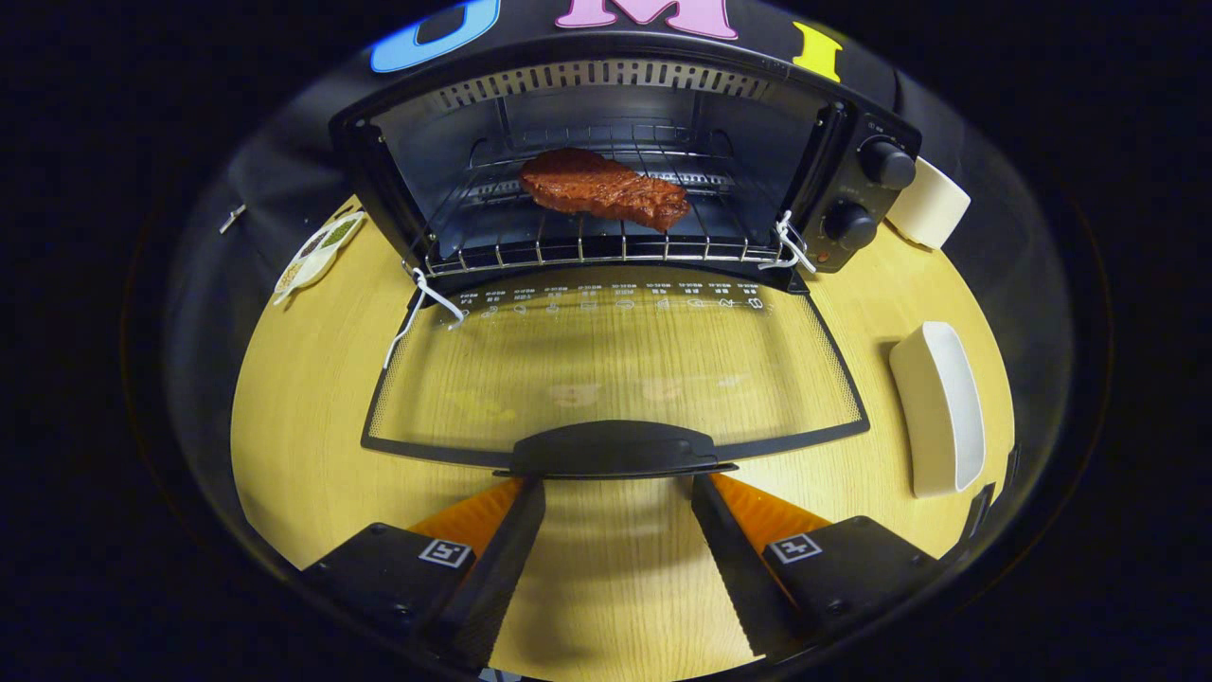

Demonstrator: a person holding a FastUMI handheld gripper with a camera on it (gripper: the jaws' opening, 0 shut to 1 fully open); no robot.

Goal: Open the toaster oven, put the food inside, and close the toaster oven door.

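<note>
— Gripper view first: where is the food?

— A reddish-brown steak [604,188] lies on the wire rack [606,248] inside the toaster oven [606,85], toward the back and about midway across the rack.

— And the oven door?

— The glass door [615,369] is folded all the way down, lying flat over the wooden table [303,417]. Its dark handle [614,449] is at the near edge, just ahead of the fingertips. White ties [417,313] hang at the left hinge, and more at the right hinge.

— What are the tongs doing?

— The gripper [617,488] has its fingers spread apart, with bare table showing between them. The tips sit close below the two ends of the handle; I cannot tell whether they touch it. Nothing is held.

— Anything else around?

— Two black knobs [886,163] are on the oven's right panel. A white rectangular dish [937,407] rests on the table to the right of the door, and another white container [933,204] stands beside the oven's right side, farther back. To the left of the oven is a small plate [317,251] with greenish and pale contents.
</note>
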